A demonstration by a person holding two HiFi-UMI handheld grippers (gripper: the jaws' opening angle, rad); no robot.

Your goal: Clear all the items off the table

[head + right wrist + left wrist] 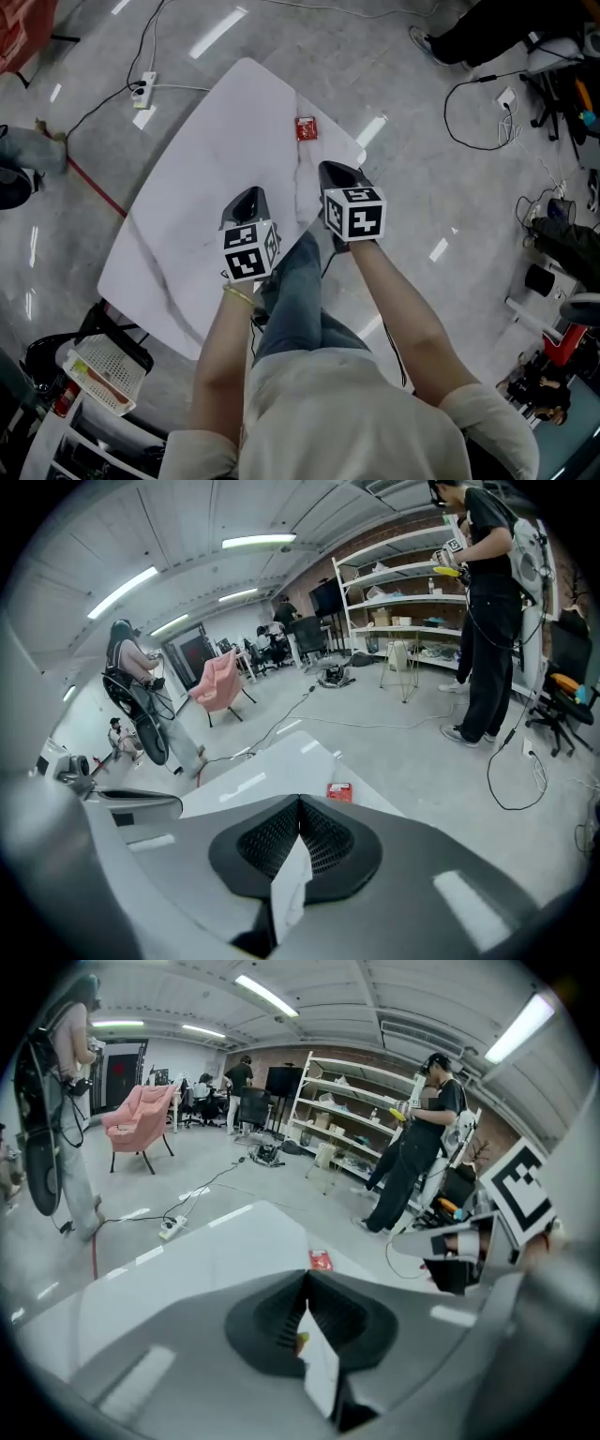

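Red packet is the only item I see on the table. It lies flat near the far edge, close to the far right corner, well apart from both my grippers. It looks small, thin and light, probably a soft sachet, though the print is too small to read. My guess is it weighs nothing, crumples easily and will skid on the smooth white top if nudged. Because it lies flat there's little to bite on, so I'd go for one short edge at a low angle, or slide it to the table edge and pinch the overhang. Too steep an approach risks pushing it off onto the floor. Right gripper is over the near right part of the table, jaws together with nothing between them, and it's the one closer to the packet. Left gripper is beside it over the middle of the table, also closed and empty. Whichever one goes has to open first. Around the table there is shiny floor, a power strip with cables beyond the far left, and a white basket at near left.
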